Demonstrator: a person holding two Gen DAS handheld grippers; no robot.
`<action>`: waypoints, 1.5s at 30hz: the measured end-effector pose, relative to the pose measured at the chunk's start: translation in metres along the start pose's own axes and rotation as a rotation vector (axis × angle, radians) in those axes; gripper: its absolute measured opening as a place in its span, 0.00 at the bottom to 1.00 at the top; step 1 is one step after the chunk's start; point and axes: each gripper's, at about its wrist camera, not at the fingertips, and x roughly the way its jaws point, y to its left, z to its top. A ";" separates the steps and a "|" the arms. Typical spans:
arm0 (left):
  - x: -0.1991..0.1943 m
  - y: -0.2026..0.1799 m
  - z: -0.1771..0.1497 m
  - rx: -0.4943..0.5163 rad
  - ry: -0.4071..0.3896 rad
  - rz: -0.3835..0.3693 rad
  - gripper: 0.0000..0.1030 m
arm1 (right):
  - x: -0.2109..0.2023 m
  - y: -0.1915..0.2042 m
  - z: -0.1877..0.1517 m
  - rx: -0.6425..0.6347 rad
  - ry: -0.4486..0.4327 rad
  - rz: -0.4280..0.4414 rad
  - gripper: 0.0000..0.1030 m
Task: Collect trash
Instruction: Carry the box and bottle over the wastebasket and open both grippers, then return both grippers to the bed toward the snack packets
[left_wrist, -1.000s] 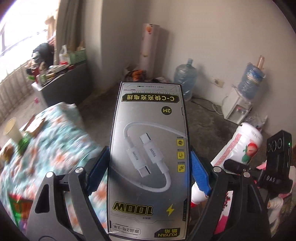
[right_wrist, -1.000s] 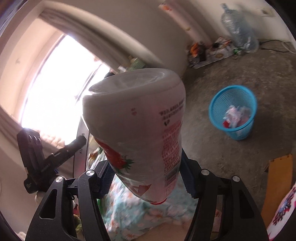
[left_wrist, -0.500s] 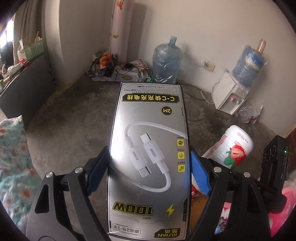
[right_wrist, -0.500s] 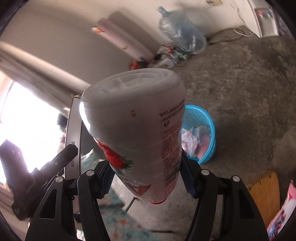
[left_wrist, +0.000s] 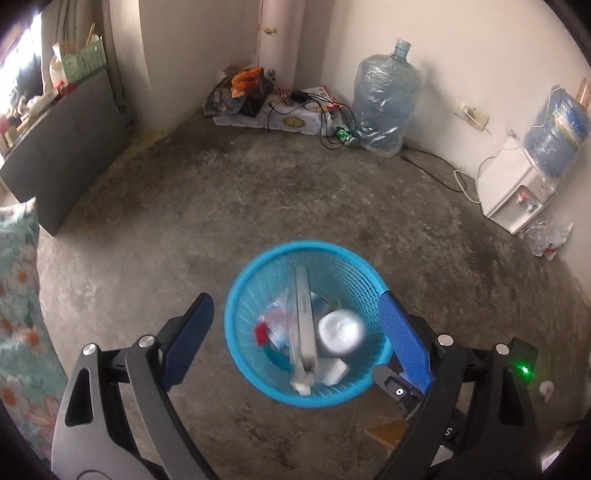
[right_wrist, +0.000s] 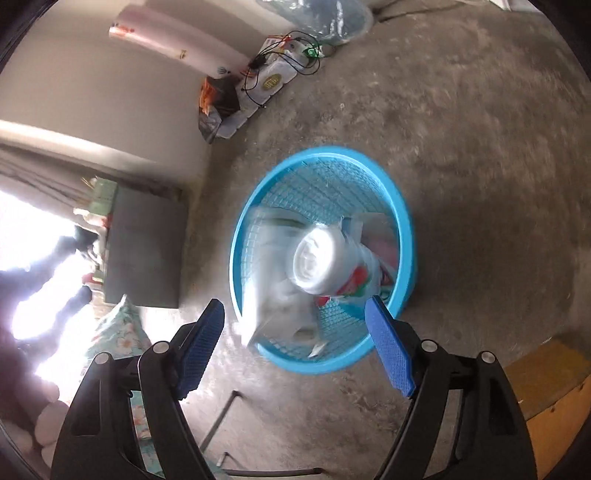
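Hovering above the blue basket (left_wrist: 236, 295), both tools have their jaws spread wide with nothing between them: the left gripper (left_wrist: 295, 332) frames the basket at lower centre of its view, and the right gripper (right_wrist: 293, 347) frames it from the opposite slant. The trash sits inside the basket: the flat cable box (left_wrist: 304, 325) stands on edge across the middle, and the white strawberry bottle (left_wrist: 340, 332) lies just beside it toward the right, blurred in both views, so whether it has come to rest is unclear. In the right wrist view the box (right_wrist: 266, 280) leans against the lower-left rim and may be poking over it. To finish this drop cleanly, I would hold both sets of tongs spread and centred over the opening until everything settles, then lift straight up without clipping the rim, since the light mesh basket looks easy to tip. The floral cloth (left_wrist: 18, 295) at the left edge probably marks where further trash waits.
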 end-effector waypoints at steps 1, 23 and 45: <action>-0.004 0.000 -0.002 0.008 -0.002 -0.006 0.84 | -0.005 -0.004 -0.003 0.013 -0.010 0.005 0.74; -0.375 0.101 -0.172 0.031 -0.307 -0.109 0.84 | -0.175 0.202 -0.140 -0.622 -0.117 0.289 0.74; -0.500 0.299 -0.466 -0.548 -0.376 0.254 0.84 | -0.146 0.293 -0.394 -0.845 0.577 0.368 0.74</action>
